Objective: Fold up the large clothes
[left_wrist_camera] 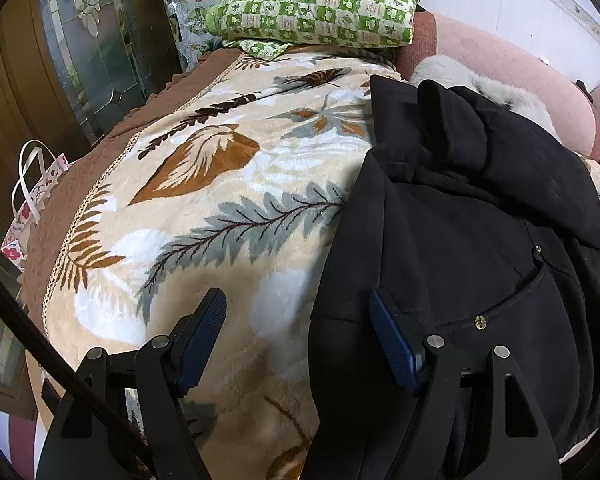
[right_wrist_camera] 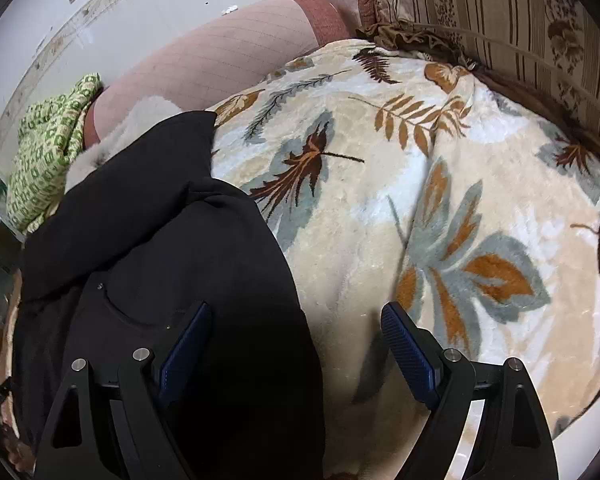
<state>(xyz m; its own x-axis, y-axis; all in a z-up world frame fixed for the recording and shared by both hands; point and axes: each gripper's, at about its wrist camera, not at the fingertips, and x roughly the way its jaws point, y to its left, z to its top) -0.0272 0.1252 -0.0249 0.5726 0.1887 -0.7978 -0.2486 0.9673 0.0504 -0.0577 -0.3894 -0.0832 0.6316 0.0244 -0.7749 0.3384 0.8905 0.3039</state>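
A leaf-patterned blanket [left_wrist_camera: 220, 184] is spread over the whole bed, presumably so that a broad, soft surface is offered for folding. On it a black coat [left_wrist_camera: 480, 216] is laid lengthwise; it lies at the right of the left wrist view and at the left of the right wrist view, so it is judged to sit between the two hands. Its fur-trimmed hood [left_wrist_camera: 460, 76] is turned toward the far pink headboard [left_wrist_camera: 532, 76], and a sleeve or flap is already lying across the body, though how far the folding has gone cannot be told.

A green checked quilt [left_wrist_camera: 324, 4] is stacked folded at the far edge, probably set aside out of the way. A striped pillow [right_wrist_camera: 500, 16] is propped at the far right.

The left gripper [left_wrist_camera: 298, 336] is held over the coat's left edge with its jaws apart and nothing pinched; the right gripper [right_wrist_camera: 296, 344] is held likewise over the right edge, jaws wide and empty. Both edges appear to be lined up for a simultaneous grasp.

A flowered gift bag [left_wrist_camera: 32, 204] is stood on the floor at the left; its contents cannot be seen.
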